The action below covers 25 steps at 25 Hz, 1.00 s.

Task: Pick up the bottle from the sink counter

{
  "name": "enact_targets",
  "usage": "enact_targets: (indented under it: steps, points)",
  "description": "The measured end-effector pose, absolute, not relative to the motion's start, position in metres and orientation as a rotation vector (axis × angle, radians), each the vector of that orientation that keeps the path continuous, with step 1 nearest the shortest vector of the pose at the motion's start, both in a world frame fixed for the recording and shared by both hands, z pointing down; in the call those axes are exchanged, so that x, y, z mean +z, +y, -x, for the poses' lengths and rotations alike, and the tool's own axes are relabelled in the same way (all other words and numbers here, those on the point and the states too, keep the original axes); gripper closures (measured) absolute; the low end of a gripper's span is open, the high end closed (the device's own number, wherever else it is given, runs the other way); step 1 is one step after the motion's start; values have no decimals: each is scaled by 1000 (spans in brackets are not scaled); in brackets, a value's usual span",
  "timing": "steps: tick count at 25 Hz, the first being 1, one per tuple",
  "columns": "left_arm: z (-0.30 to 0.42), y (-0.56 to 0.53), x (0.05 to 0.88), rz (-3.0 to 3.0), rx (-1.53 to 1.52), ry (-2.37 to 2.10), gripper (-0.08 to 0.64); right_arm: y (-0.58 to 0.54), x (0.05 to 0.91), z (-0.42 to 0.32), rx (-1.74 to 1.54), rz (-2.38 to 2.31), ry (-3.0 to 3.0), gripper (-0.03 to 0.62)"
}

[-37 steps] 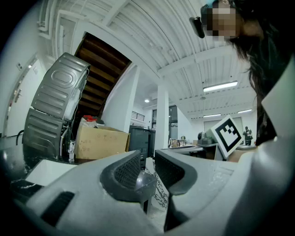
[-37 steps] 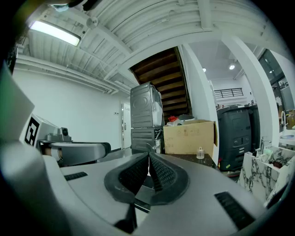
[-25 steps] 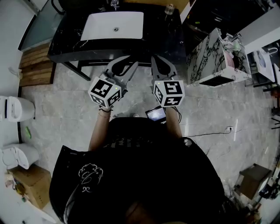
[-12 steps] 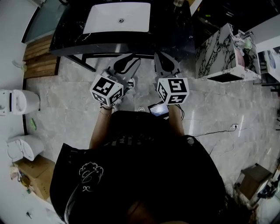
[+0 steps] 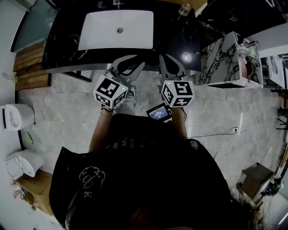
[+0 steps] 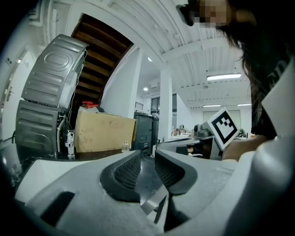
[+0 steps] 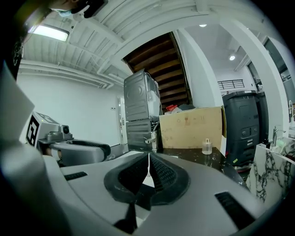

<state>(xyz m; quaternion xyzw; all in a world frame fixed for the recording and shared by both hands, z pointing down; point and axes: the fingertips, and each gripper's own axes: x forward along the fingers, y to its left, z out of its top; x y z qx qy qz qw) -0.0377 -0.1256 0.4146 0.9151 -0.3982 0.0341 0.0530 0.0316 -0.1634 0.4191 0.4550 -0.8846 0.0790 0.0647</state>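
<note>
A small clear bottle (image 5: pixel 184 9) stands on the back right corner of the black sink counter (image 5: pixel 63 49), right of the white basin (image 5: pixel 116 29). Both grippers hover over the floor just in front of the counter's front edge, pointing at it. My left gripper (image 5: pixel 137 63) is open with a narrow gap and nothing in it. The right gripper (image 5: pixel 164 58) is shut and empty. The left gripper view shows the bottle (image 6: pixel 125 146) far off beyond the left gripper (image 6: pixel 147 161). In the right gripper view the bottle (image 7: pixel 207 146) stands to the right of the shut right gripper (image 7: pixel 148 168).
A faucet (image 5: pixel 118 3) rises behind the basin. A marble-patterned cabinet (image 5: pixel 225 58) stands right of the counter. Two white toilets (image 5: pixel 15 117) sit at the left wall. A small lit screen (image 5: pixel 158 112) shows below the right gripper. A cardboard box (image 7: pixel 191 126) stands behind the counter.
The counter's front edge has come closer to both grippers as the person moved towards it. Both grippers keep their pose and jaw state.
</note>
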Motion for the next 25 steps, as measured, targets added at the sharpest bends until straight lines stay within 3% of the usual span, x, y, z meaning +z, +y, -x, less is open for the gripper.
enact_targets:
  steps: [11,25]
  points:
    - [63,-245,405,-2868,42,-1026,453,-274,418,-10,218,-1502,-2556,578]
    - [37,-316,408,-2871,15,-895,453,-344,412,-46,172,-1569,-2465,578]
